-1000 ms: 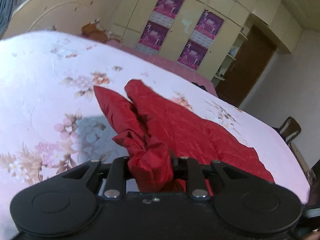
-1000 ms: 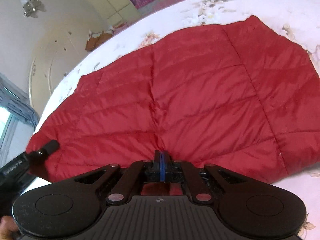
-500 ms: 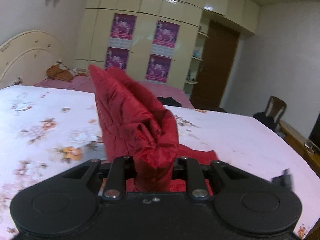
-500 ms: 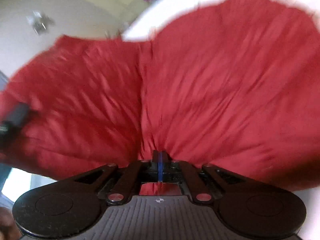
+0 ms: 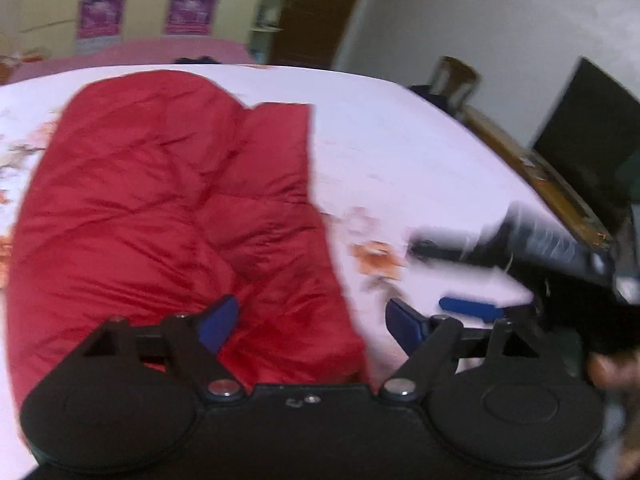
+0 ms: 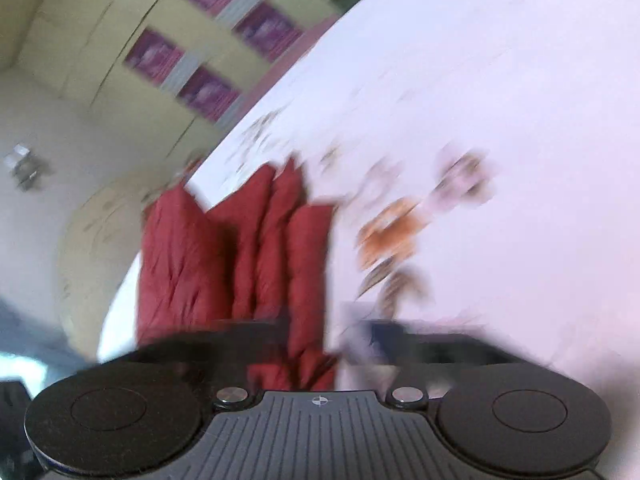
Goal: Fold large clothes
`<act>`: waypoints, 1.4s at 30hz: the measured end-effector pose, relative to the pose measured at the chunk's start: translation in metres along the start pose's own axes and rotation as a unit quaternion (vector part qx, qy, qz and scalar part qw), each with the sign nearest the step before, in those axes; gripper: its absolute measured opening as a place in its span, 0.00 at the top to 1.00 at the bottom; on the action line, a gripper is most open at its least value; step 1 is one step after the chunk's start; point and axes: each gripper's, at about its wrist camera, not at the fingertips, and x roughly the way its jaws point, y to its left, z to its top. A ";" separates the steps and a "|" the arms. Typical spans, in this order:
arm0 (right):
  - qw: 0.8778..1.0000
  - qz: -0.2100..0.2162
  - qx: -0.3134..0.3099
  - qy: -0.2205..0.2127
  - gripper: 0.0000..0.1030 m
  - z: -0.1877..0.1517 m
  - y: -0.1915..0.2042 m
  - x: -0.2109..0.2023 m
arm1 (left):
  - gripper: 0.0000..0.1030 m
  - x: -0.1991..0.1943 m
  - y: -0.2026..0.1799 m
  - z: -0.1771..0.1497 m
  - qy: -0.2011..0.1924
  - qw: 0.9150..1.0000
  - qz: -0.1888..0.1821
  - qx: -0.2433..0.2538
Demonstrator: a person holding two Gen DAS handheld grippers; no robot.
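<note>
A red quilted jacket (image 5: 160, 208) lies folded over on the floral bed sheet (image 5: 400, 152). My left gripper (image 5: 312, 324) hangs low over the jacket's near right edge. Its jaws are opening; that edge shows between the blue pads (image 5: 220, 322), which do not press on it. In the blurred right wrist view the jacket (image 6: 240, 260) lies bunched ahead and to the left. My right gripper (image 6: 328, 336) is opening too, its fingers spread wide, with a strip of red cloth showing between them, loose. The left wrist view catches the right gripper (image 5: 452, 278) over bare sheet beside the jacket.
Past the bed's far right edge stand a chair (image 5: 456, 76), a wooden furniture edge (image 5: 540, 184) and a dark screen (image 5: 592, 136). A wardrobe with purple posters (image 5: 192, 8) and a brown door (image 5: 316, 8) line the back wall. A cream headboard (image 6: 88, 248) rises behind the jacket.
Both grippers were shut on the jacket and carried it across. Now both have let go with jaws apart, and the jacket lies folded over on the sheet.
</note>
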 end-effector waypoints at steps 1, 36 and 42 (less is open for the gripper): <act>1.000 0.014 -0.015 -0.009 0.03 0.005 0.003 -0.005 | 0.24 -0.010 0.001 0.000 -0.008 1.000 -0.012 -0.001; 0.992 0.058 -0.095 0.067 0.84 0.017 0.054 0.080 | 0.61 0.007 0.137 0.041 -0.045 0.997 -0.011 -0.066; 0.993 0.066 0.023 0.094 0.84 0.002 0.001 0.109 | 0.61 0.032 0.119 0.040 -0.018 0.999 0.033 -0.026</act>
